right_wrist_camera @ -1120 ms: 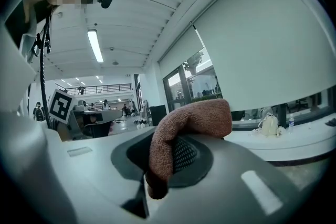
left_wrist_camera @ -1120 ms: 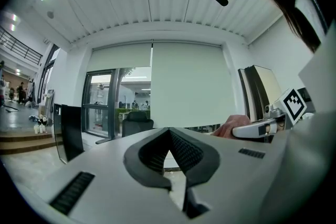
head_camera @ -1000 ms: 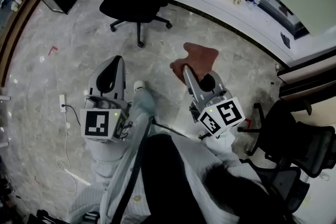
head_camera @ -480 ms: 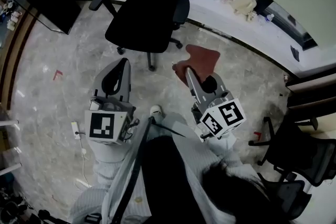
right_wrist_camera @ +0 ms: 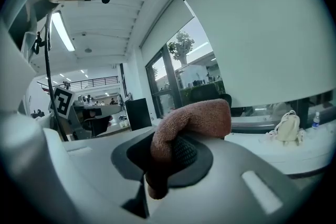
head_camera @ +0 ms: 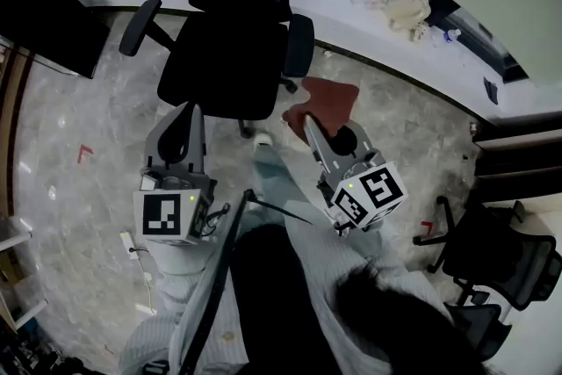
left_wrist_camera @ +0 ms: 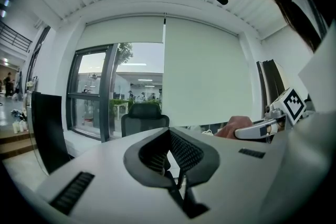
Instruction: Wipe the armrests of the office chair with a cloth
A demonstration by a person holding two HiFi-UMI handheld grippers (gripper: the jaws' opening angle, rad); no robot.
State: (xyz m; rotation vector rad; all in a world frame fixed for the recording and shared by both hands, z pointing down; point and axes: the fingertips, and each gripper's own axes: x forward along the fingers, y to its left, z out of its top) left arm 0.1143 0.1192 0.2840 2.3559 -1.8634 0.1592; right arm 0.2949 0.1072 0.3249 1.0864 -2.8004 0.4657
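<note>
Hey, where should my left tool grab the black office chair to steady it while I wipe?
Probably the armrest pad on that tool's side: a narrow bar standing clear of the seat, so the jaws can span its width. Come down from above, from the front where the left tool is. Its jaws are together now, so open first.

Head view steeply down; gripper views level, toward window (left_wrist_camera: 89, 97).

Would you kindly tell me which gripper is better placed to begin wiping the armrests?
Right, most likely. The right gripper is shut on the cloth, which appears close to the nearer armrest. The left gripper is shut and empty.
</note>
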